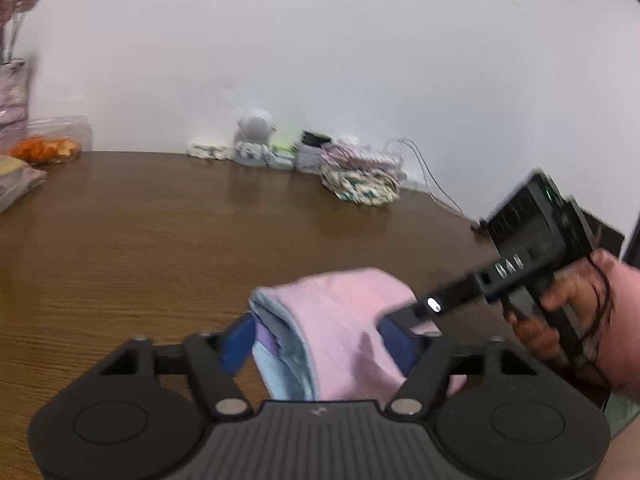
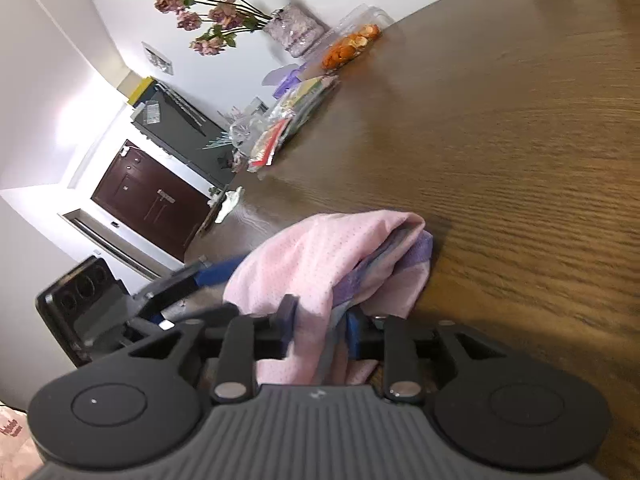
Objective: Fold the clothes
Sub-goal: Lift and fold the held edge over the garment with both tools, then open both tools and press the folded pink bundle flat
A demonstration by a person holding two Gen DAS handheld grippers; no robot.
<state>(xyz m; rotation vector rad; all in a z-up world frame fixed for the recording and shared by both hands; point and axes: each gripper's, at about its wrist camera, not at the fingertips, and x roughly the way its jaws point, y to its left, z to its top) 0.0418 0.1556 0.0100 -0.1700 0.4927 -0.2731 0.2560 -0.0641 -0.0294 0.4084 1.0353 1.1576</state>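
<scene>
Pink garment (image 1: 340, 320) already bunched into a thick fold on the table (image 1: 160, 240); left gripper (image 1: 320, 344) spread around it, right gripper (image 2: 320, 332) straddling it, contact unclear; final tidy remains.

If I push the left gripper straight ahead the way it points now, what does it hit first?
The folded pink and light-blue mesh cloth: it already lies between the left gripper's open blue fingers, so it would bunch against the gripper. Beyond it, only bare brown wooden table shows before the clutter by the wall, though depth is unclear.
</scene>
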